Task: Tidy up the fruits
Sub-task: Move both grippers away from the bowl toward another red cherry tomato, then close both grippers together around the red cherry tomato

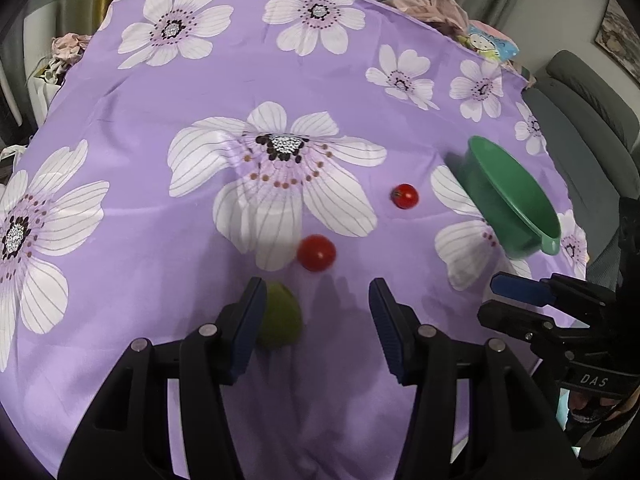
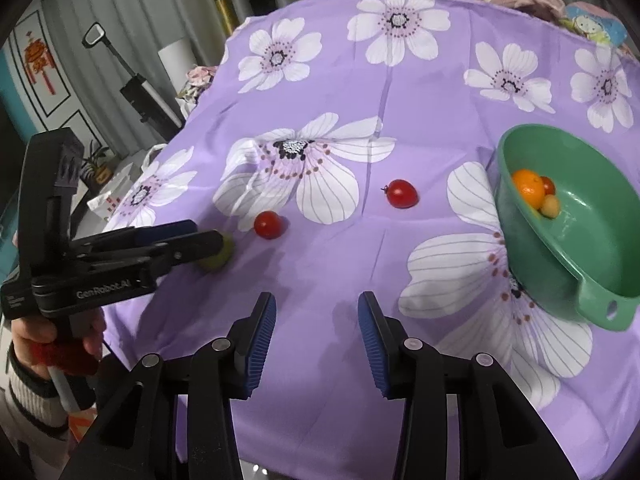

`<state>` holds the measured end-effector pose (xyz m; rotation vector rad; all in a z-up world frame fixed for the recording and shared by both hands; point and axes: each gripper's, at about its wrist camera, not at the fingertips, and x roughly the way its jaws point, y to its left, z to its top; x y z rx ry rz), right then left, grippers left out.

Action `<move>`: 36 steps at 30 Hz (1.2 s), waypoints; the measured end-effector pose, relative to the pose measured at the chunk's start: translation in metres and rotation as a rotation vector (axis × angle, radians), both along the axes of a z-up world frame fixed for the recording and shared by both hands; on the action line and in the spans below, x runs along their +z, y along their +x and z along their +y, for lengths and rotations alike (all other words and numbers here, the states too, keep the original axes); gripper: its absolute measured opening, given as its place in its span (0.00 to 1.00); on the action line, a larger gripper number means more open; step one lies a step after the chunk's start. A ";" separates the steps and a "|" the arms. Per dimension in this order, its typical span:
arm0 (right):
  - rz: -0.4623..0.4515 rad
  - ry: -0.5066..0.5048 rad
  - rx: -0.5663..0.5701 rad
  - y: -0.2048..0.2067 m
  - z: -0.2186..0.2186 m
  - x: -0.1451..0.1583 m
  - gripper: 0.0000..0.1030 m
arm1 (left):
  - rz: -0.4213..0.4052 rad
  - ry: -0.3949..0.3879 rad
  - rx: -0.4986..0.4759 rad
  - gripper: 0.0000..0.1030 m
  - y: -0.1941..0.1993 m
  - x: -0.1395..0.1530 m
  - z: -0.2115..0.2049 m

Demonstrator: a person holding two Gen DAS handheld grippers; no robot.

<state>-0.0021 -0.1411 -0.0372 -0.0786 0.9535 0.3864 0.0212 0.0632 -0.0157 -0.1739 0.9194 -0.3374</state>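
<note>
Covering the table, a purple floral cloth (image 1: 200,92) carries a green bowl (image 2: 592,240); grey curtains (image 2: 132,8) hang behind. Left gripper (image 1: 316,312) and right gripper (image 2: 316,316) gape wide, both empty.

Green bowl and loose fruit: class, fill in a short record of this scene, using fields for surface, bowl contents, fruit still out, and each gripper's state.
surface: purple floral cloth
green bowl: holds an orange, a small red fruit and a small yellow fruit
fruit still out: two red tomatoes, one green fruit
left gripper: open, green fruit beside its left finger
right gripper: open, nothing between the fingers
</note>
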 end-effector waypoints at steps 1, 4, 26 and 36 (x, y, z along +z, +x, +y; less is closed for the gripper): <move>0.002 -0.001 -0.003 0.003 0.000 -0.001 0.42 | 0.004 0.000 -0.003 0.51 0.003 -0.001 0.000; 0.011 -0.007 -0.013 0.011 -0.002 -0.004 0.42 | 0.013 0.013 -0.020 0.50 0.012 -0.003 -0.005; 0.056 -0.032 -0.127 0.115 -0.017 -0.031 0.42 | 0.128 0.140 -0.159 0.43 0.063 -0.031 -0.035; 0.066 -0.092 -0.135 0.136 -0.013 -0.040 0.42 | 0.128 0.149 -0.167 0.29 0.063 -0.034 -0.038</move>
